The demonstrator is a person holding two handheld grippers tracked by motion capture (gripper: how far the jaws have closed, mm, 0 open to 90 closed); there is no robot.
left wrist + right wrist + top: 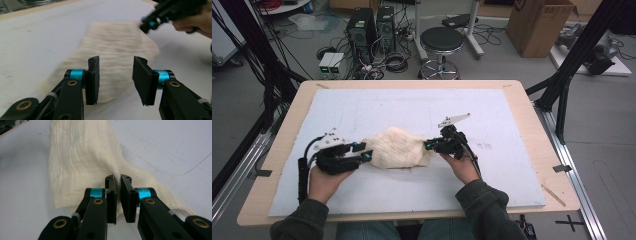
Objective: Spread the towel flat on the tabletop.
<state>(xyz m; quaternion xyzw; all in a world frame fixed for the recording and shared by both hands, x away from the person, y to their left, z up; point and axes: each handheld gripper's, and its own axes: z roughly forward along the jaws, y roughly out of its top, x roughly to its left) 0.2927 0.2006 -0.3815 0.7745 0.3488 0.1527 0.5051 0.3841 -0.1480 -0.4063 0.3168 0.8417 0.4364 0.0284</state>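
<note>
A crumpled cream cloth (397, 147) with a ribbed weave lies on the white mat, between my two grippers. My left gripper (366, 151) is at the cloth's left end. Its jaws stand open in the left gripper view (115, 75), with the cloth (117, 50) lying below and beyond them and no pad pressing on it. My right gripper (428, 145) is at the cloth's right end. In the right gripper view (117, 178) its jaws are shut on a raised fold of the cloth (80, 157). The right gripper (150, 23) also appears far off in the left gripper view.
The white mat (362, 110) covers most of the wooden table (532, 115), with bare mat behind and to the right of the cloth. Beyond the table stand a black stool (441, 42), computer towers (362, 27) and a cardboard box (539, 25). Black frame posts (574, 55) flank the table.
</note>
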